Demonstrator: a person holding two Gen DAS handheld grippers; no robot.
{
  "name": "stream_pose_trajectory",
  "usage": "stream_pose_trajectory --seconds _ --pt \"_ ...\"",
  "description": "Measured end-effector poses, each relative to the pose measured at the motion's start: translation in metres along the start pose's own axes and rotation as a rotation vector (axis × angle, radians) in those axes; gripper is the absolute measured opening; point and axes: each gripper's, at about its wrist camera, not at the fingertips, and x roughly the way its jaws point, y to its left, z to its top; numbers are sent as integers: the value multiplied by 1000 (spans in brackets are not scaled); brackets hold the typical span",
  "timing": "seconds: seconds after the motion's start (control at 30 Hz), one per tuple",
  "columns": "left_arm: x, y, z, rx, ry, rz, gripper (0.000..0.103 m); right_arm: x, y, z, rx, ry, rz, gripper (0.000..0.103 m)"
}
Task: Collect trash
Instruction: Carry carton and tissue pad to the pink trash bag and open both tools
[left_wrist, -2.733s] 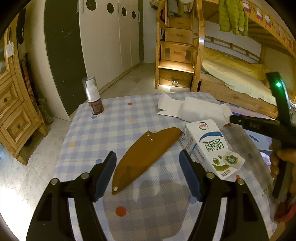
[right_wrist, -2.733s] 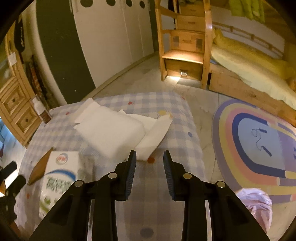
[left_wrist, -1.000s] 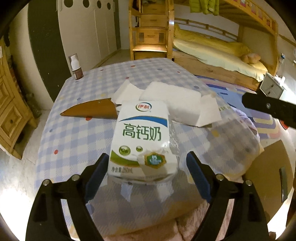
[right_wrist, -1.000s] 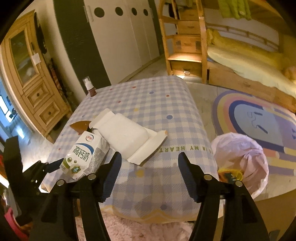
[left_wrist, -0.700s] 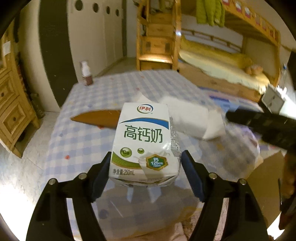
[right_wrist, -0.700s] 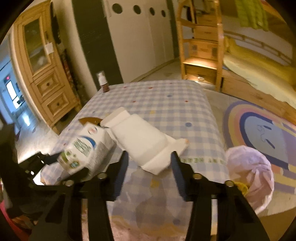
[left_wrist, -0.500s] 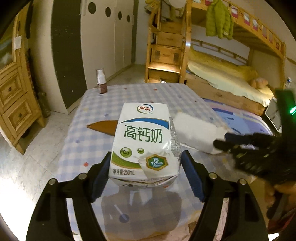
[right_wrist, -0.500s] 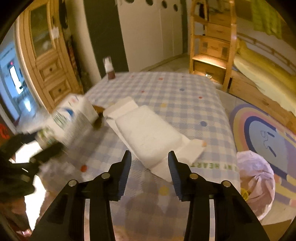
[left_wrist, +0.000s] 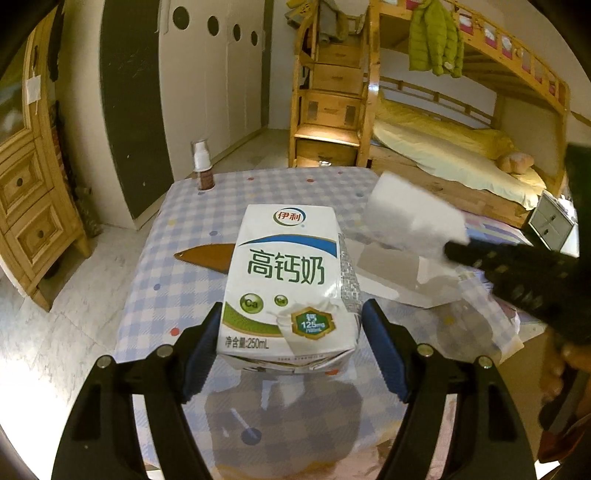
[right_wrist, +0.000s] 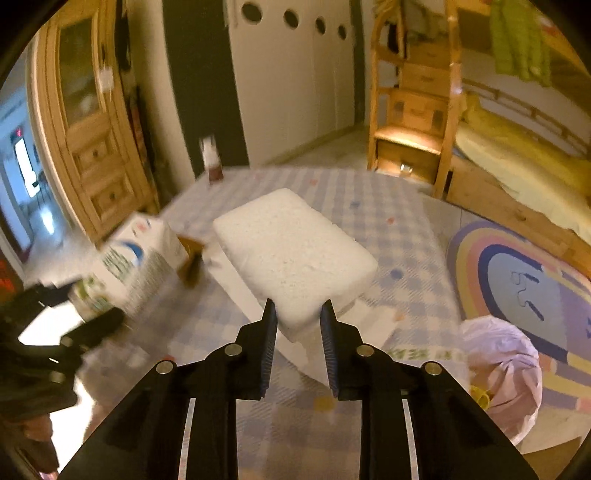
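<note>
- Both pieces have left the checked tablecloth (left_wrist: 177, 236): left gripper (left_wrist: 291, 343) pinches the milk carton (left_wrist: 284, 280), frame centre.
- Right gripper (right_wrist: 298, 325), jaws just closing, clamps the white foam block (right_wrist: 291, 251).
- Best carried level toward the pink trash bag (right_wrist: 506, 373), lower right.

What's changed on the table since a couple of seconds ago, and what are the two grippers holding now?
The left gripper closed on the milk carton and lifted it off the table. The right gripper has just been closing and now pinches the corner of the white foam block, raising it off its paper. The brown sheath and spray bottle stayed put.
</note>
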Motion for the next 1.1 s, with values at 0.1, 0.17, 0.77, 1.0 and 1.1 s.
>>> stream_pose_trajectory --seconds 0.1,0.17,0.77,1.0,1.1 --pt "-4 -14 3 26 -12 -29 73 -21 -12 -1 31 -23 -20 25" --pt "-5 -24 5 51 -20 -50 73 -34 -23 -6 56 -29 -40 25" --pt "10 -188 30 316 -69 -309 73 -100 -142 -67 295 -38 -330 27" --pt "29 -236 31 368 -45 -364 73 -88 -192 -74 357 -26 -376 30" --pt "35 -247 34 374 -37 -372 73 -76 -213 -79 387 -9 -372 41"
